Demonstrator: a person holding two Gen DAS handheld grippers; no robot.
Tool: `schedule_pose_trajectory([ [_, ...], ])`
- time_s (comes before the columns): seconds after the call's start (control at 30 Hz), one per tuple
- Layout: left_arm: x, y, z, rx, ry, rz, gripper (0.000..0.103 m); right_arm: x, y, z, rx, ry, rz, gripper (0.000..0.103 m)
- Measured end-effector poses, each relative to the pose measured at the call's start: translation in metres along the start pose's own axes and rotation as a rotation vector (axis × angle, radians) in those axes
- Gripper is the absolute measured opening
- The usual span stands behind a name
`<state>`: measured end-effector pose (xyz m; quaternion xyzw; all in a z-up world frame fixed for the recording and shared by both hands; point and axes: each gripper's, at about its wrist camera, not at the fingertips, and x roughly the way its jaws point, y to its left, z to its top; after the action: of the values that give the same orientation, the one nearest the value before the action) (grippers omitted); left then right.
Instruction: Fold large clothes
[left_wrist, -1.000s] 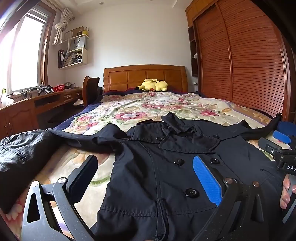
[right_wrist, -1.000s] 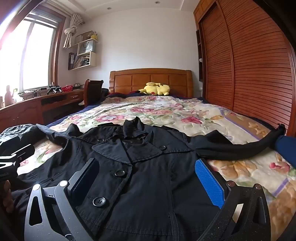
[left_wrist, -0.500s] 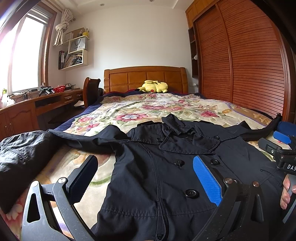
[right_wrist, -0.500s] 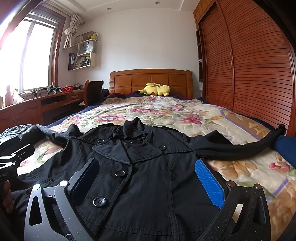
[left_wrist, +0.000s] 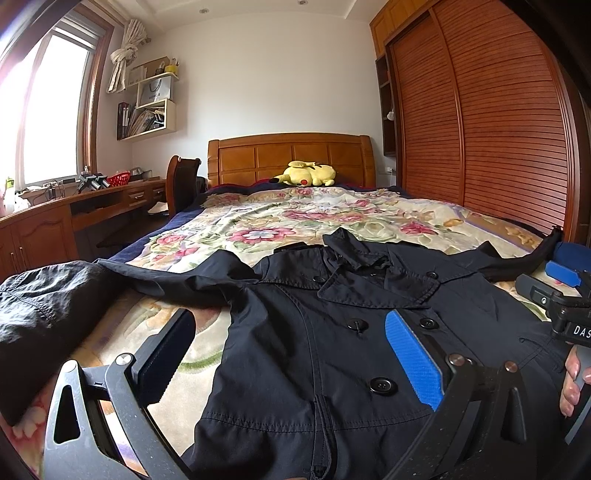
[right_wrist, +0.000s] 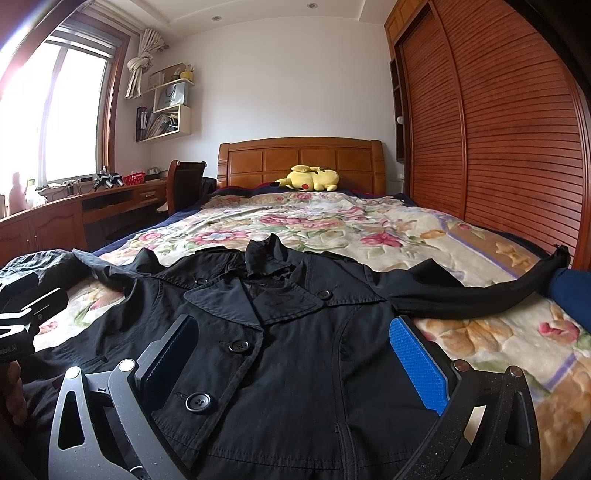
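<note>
A black double-breasted coat (left_wrist: 332, 325) lies face up and spread flat on the bed, collar toward the headboard; it also shows in the right wrist view (right_wrist: 295, 350). Its left sleeve (left_wrist: 55, 306) runs off to the left, its right sleeve (right_wrist: 480, 291) stretches out to the right. My left gripper (left_wrist: 291, 354) is open and empty just above the coat's lower left front. My right gripper (right_wrist: 295, 358) is open and empty just above the lower right front. Each gripper shows at the edge of the other's view.
The bed has a floral quilt (right_wrist: 332, 221) and a wooden headboard (right_wrist: 299, 158) with a yellow plush toy (right_wrist: 310, 177). A slatted wooden wardrobe (right_wrist: 498, 147) lines the right side. A desk (left_wrist: 74, 206) and chair (left_wrist: 181, 181) stand on the left.
Both grippers have shifted very slightly; the views are almost the same. The coat lies as before and both grippers stay open.
</note>
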<state>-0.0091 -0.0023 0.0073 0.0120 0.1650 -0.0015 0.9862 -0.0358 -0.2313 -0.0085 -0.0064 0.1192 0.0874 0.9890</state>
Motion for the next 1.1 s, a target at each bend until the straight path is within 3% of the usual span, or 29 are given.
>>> schedule_pose_trajectory([
  [1.1, -0.0001, 0.0015, 0.0010, 0.002, -0.006, -0.001, 0.103, 0.0015, 0.0006, -0.0006, 0.006, 0.002, 0.002, 0.103],
])
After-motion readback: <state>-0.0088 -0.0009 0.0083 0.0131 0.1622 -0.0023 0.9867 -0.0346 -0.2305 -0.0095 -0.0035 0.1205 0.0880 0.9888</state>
